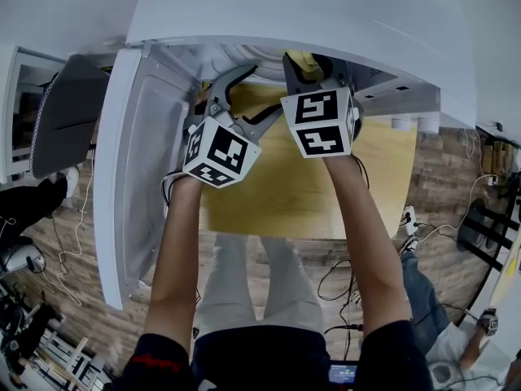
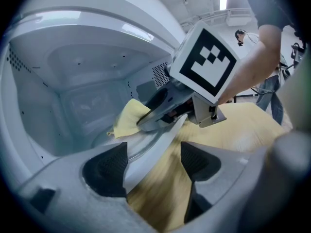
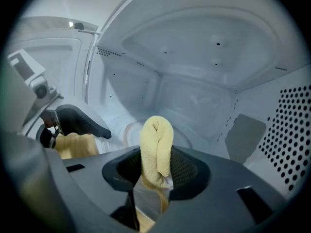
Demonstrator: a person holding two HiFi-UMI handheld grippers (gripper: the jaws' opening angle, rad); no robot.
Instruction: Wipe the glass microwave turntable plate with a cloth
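Right gripper view: right gripper (image 3: 155, 166) clamped on folded yellow cloth (image 3: 156, 144), roll's long axis upright between the jaws. Glass turntable plate (image 3: 127, 131) lies flat on the microwave (image 1: 269, 6) floor, just beyond and below the cloth, slightly left. Left gripper (image 2: 153, 161): jaws apart, nothing held, by the plate's near edge. Right claw sits nearer the plate's middle; likely move is down and forward. Count: one plate, one cloth, two grippers.

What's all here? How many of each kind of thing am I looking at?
Grippers: 2, left gripper and right gripper
Microwave: 1
Glass turntable plate: 1
Yellow cloth: 1
Wooden table: 1
Total: 6
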